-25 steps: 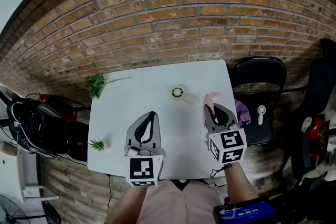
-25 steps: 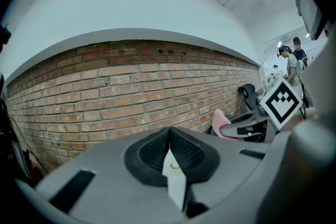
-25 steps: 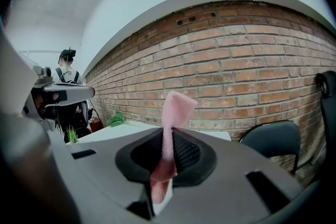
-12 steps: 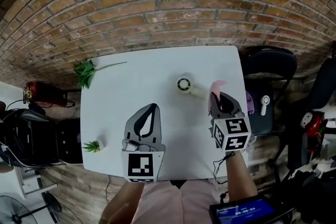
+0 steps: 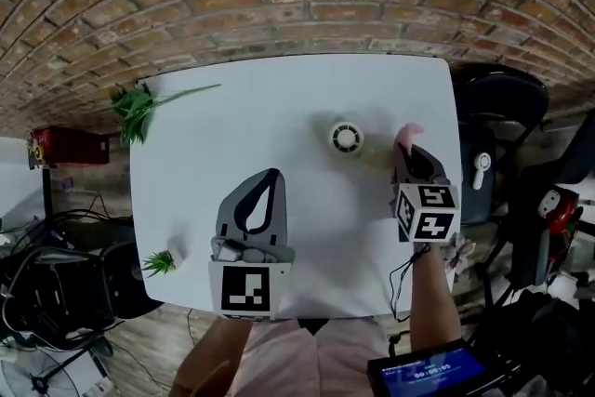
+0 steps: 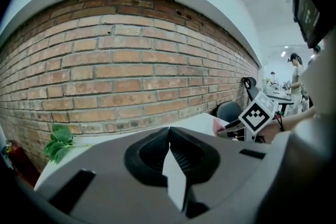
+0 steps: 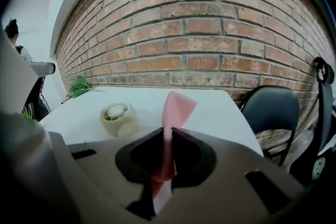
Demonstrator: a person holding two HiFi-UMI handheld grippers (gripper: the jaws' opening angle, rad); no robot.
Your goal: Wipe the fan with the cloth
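A small pale round fan [image 5: 347, 138] [image 7: 116, 116] lies on the white table [image 5: 232, 135], toward its right side. My right gripper [image 5: 409, 152] [image 7: 169, 132] is shut on a pink cloth [image 7: 173, 115] [image 5: 407, 135], which sticks up past the fingertips. It hovers just to the right of the fan, apart from it. My left gripper [image 5: 269, 177] [image 6: 169, 136] is shut with nothing between its jaws, over the middle of the table's front half. In the left gripper view, the right gripper [image 6: 239, 126] shows at the right.
A leafy green sprig [image 5: 135, 110] [image 6: 59, 141] lies at the table's far left corner and a small green plant [image 5: 160, 262] at the near left edge. A black chair [image 5: 493, 102] [image 7: 268, 107] stands right of the table. A brick wall [image 5: 279, 5] runs behind it.
Both grippers have sunk toward the table. The right gripper with the pink cloth has come down beside the fan. The head view has shifted, so the table now sits higher and larger.
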